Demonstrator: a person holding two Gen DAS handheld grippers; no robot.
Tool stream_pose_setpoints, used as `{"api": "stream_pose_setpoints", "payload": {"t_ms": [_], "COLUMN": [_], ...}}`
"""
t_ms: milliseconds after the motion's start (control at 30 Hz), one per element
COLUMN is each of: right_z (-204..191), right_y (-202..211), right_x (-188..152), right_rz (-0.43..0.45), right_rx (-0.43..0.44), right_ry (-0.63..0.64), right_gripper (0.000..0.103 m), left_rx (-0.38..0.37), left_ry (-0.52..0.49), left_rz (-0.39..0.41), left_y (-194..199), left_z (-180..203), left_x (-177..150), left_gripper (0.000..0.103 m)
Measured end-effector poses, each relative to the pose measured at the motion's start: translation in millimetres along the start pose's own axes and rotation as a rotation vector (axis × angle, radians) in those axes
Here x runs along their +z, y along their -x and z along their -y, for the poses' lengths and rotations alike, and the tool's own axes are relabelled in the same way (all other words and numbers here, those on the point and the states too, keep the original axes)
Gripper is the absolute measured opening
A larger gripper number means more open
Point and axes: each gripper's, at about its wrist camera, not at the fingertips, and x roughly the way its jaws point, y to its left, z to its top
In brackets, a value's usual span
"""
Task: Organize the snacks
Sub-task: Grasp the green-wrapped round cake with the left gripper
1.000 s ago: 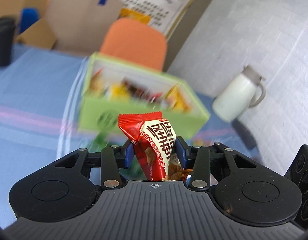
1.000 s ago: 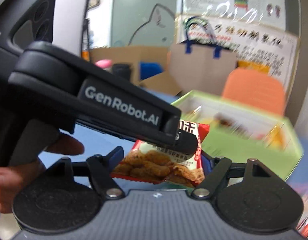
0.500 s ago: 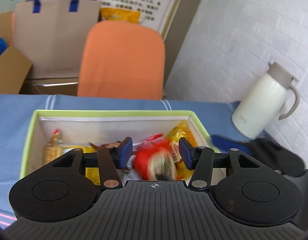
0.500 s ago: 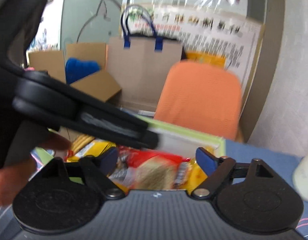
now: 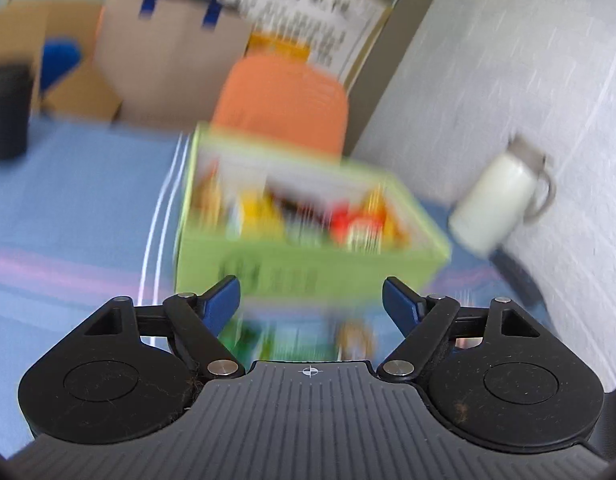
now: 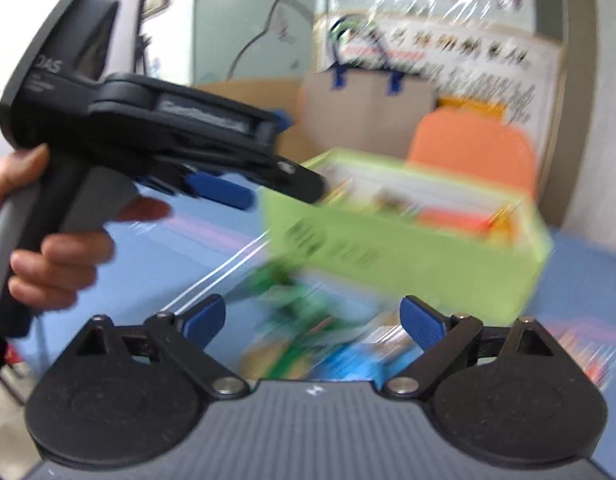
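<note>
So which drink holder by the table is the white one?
The jug by the brick wall, right of the green box. The cup far left is black.

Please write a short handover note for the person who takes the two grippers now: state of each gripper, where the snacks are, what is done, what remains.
Left gripper: jaws opening, nothing between them.
Right gripper: open, empty.
Green box stands on the blue tablecloth and already holds several snack packets.
Loose packets, blurred, lie on the cloth in front of the box, near both grippers.
Left to do: pick up those loose packets and put them in the box.
</note>
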Motion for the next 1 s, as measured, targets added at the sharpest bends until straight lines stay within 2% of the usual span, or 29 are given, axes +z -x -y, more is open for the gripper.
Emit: {"api": "stream_pose_setpoints", "payload": {"t_ms": [33, 100, 167, 300, 367, 433, 467, 500, 533, 633, 733, 800, 900, 1000], "right_z": [-7, -18, -22, -20, -16, -20, -21, -24, -30, -46, -64, -69, -73, -66], "right_y": [-4, -12, -20, -35, -44, -44, -44, -41, -38, -27, -9, -3, 0, 4], "right_x": [-8, -17, -19, -15, -13, -13, -12, -13, -15, -21, -33, -36, -39, -39], "right_rz": [-0.023, -0.055, -0.071, -0.091, -0.118, -0.123, -0.122, -0.120, -0.118, -0.130, -0.120, -0.114, -0.104, -0.094], "right_rx": [0.017, 0.026, 0.020, -0.033, -0.019, -0.021, -0.018, -0.013, -0.014, 0.019, 0.067, 0.089, 0.040, 0.001], "right_ry": [-0.017, -0.040, -0.041, -0.023, -0.051, -0.050, -0.045, -0.042, -0.034, -0.015, 0.001, 0.006, 0.013, 0.004], "right_gripper": [0.093, 0.093, 0.093, 0.093, 0.093, 0.093, 0.093, 0.093, 0.094, 0.094, 0.094, 0.094, 0.093, 0.093], "left_rx": [-0.008, -0.033, -0.052, -0.079, -0.086, -0.088, -0.084, -0.082, -0.085, -0.070, -0.045, -0.037, -0.021, -0.005], "left_ry": [0.019, 0.060, 0.106, 0.116, 0.091, 0.068, 0.050, 0.037, 0.026, -0.028, -0.030, -0.043, -0.044, -0.022], "left_rz": [-0.045, -0.126, -0.195, -0.207, -0.215, -0.239, -0.236, -0.241, -0.252, -0.235, -0.226, -0.219, -0.199, -0.189], "left_y": [-1, -5, -12, -19, -24, -28, -28, -26, -25, -6, 18, 31, 37, 40], "left_z": [-6, -15, -23, -23, -20, -16, -15, -14, -14, -12, -10, -7, -5, -8], "left_x": [-12, -32, -44, -46, -45, -46, -48, -50, -53, -66, -83, -93, -98, -96], "left_gripper": [0.062, 0.044, 0.038, 0.040, 0.040, 0.036, 0.029, 0.014, 0.012, 0.013, 0.017, 0.028, 0.042, 0.042]}}
